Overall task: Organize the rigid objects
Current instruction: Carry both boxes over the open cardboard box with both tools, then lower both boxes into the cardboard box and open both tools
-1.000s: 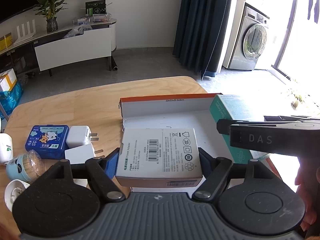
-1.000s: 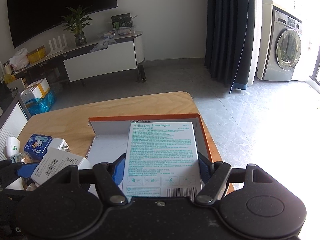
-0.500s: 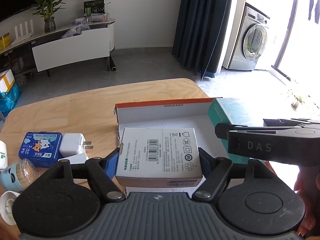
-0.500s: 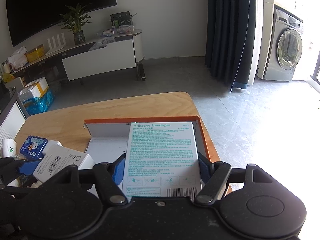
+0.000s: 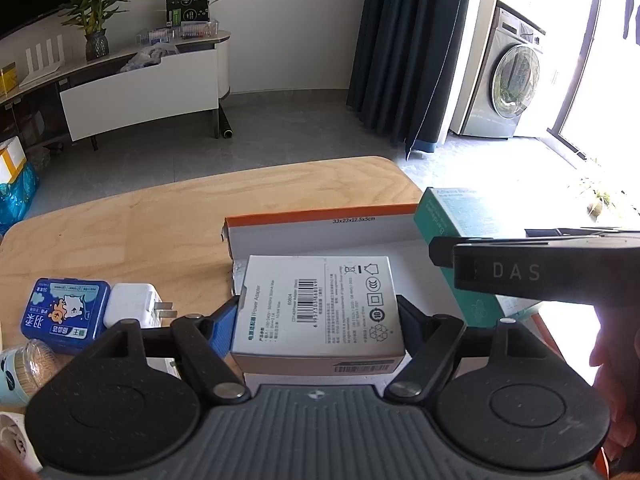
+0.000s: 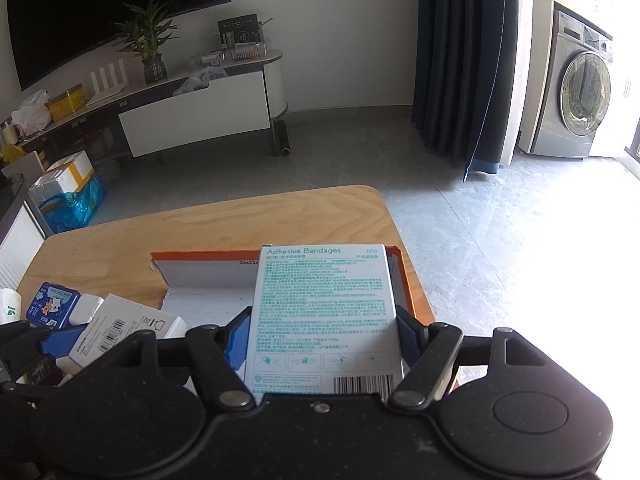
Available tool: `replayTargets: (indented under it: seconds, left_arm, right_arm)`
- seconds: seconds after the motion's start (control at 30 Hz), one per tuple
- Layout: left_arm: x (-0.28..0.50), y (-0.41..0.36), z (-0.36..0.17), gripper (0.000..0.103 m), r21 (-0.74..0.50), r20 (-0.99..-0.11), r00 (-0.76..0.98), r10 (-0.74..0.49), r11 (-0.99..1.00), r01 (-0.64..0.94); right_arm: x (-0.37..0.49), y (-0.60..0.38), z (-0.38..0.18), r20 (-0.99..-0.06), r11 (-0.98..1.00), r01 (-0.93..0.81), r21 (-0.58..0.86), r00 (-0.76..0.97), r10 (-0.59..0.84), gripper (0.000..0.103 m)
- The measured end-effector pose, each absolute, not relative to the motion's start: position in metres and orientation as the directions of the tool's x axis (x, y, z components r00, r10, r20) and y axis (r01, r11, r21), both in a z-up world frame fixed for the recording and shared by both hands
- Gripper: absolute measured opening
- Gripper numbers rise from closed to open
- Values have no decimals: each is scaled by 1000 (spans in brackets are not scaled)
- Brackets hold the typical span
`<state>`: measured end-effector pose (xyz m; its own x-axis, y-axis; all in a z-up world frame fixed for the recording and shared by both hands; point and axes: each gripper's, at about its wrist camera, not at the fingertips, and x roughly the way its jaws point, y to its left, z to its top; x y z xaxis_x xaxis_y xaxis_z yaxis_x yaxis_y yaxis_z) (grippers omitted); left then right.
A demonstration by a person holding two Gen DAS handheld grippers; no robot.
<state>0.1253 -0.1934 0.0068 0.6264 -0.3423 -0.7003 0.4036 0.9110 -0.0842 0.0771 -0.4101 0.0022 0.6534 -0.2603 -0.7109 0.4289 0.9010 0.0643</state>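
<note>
White adapter box point(image 5: 320, 304) and bandage box point(image 6: 324, 312), each clamped in its hand-held gripper, have advanced over the tray point(image 5: 320, 220).

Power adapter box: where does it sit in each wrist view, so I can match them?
Left wrist: the power adapter box is centre frame, clamped in the left claw.
Right wrist: lower left, tilted, partly behind the right claw's body.
Shared landmark: the orange-rimmed carton on the wooden table.

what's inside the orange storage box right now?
The orange storage box shows only bare white floor; the power adapter box and adhesive bandages box, both held in tongs, cover the rest of it.
</note>
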Motion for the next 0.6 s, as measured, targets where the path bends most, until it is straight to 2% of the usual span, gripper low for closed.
replayTargets:
  seconds: [0.17,0.43,0.5,0.6]
  left_arm:
    - [134,-198,5,79,-83,-706,623,-338,912,401]
    - [149,-215,0,79,-82,-714,615,-334,912,401]
    - [151,-219,0,87,-86,-721,605,-338,910,406]
    - [144,-216,5,92,-93,-712,611,-346,909,407]
  right_arm:
    - [81,-419,8,-677,903,422,81,689,-261,89]
    - [53,-428,22,-637,875,473,99,706,-309,89]
    - [47,-428,23,-637,870,484,97,701,-319,89]
    - [41,-425,26,-636,871,483,92,702,-322,89]
